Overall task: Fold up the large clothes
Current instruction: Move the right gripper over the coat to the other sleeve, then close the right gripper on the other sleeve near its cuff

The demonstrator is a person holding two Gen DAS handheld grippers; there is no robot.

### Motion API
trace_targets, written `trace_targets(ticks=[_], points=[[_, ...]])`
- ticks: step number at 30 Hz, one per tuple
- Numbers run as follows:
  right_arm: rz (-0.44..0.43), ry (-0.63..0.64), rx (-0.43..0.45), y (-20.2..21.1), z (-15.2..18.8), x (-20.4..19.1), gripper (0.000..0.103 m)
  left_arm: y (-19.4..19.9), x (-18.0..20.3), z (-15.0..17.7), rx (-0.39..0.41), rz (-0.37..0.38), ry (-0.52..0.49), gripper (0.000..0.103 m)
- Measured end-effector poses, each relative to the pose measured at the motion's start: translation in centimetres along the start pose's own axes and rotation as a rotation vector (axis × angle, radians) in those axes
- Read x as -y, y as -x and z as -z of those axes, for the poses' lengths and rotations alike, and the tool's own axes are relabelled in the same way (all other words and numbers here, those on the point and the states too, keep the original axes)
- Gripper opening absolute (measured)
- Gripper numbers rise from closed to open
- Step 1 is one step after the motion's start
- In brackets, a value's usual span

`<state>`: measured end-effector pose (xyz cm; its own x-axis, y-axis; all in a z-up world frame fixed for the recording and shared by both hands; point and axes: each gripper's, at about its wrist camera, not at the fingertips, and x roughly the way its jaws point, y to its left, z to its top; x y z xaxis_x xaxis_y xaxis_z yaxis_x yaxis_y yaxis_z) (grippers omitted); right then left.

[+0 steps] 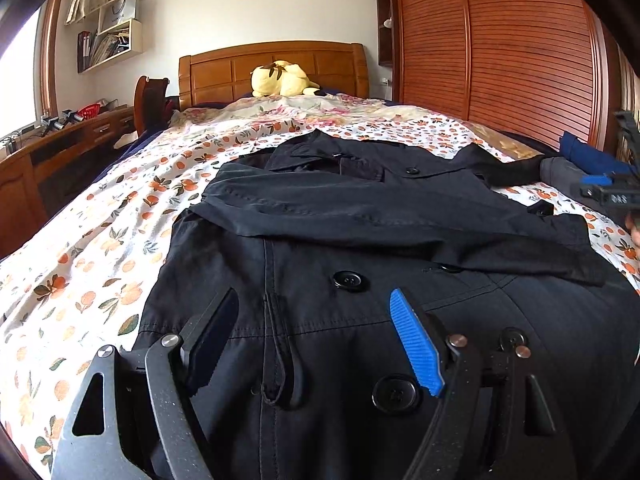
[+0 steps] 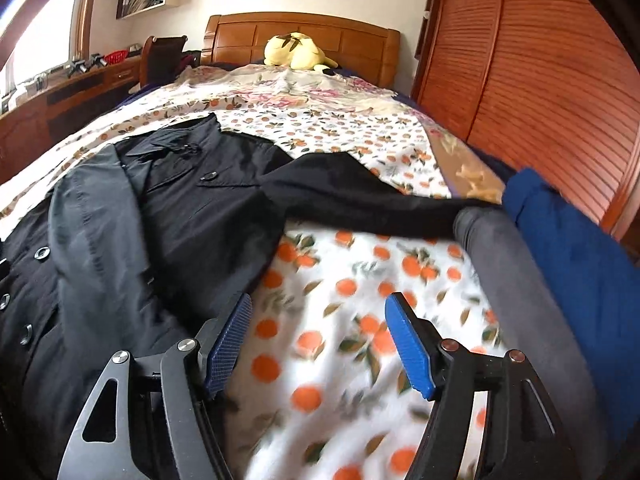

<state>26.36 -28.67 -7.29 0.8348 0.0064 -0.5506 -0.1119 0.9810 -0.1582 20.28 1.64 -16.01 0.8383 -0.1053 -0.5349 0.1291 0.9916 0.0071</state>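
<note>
**Left wrist and right wrist: one sleeve folded in, the other still spread**

Left wrist view: the left gripper (image 1: 314, 312) hangs with its jaws wide apart and nothing between them, low over the front panel of the large black buttoned coat (image 1: 360, 320). The coat lies face up, collar toward the wooden headboard (image 1: 272, 68), on the white bedsheet printed with oranges (image 1: 80, 248). One long black sleeve (image 1: 380, 216) lies folded across the chest. The right gripper shows only partly at the frame's right edge.

Right wrist view: the right gripper (image 2: 318, 320) is likewise spread wide and empty, over bare sheet just beside the coat's right edge. The coat's other black sleeve (image 2: 360, 196) stretches out sideways toward a grey rolled garment (image 2: 520, 272) and a blue cloth (image 2: 580, 248).

Judged from this, the sleeve-folding step is half done. The next move likely calls for the right claw to reach forward, pinch the outstretched sleeve near its cuff, and carry it across the chest without dragging the body out of line.
</note>
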Motion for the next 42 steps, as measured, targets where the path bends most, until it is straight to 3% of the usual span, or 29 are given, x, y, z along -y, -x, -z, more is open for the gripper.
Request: trace_targets(ticks=[6,18,27,36,42], points=[[-0.001,-0.006,-0.028,-4.0,-2.0,1.2,0.071,-0.1,0.0,0.0,0.0,0.005,0.003,0.079],[0.078,-0.006,-0.145,-12.1,-5.6,4.1,0.071,-0.2,-0.2,0.0,-0.005,0.025,0.009,0.079],[0.127,0.05,-0.209,-16.6,-7.1,3.7,0.071,-0.2,-0.5,0.0,-0.01,0.049,0.021,0.079],[0.271,0.14,-0.243,-20.3,-9.0,3.4,0.071,-0.2,-0.4,0.0,-0.013,0.058,0.024,0.079],[0.213,0.092,-0.272,-21.4,-9.2,4.4,0.071,-0.2,-0.3,0.0,-0.015,0.058,0.025,0.079]])
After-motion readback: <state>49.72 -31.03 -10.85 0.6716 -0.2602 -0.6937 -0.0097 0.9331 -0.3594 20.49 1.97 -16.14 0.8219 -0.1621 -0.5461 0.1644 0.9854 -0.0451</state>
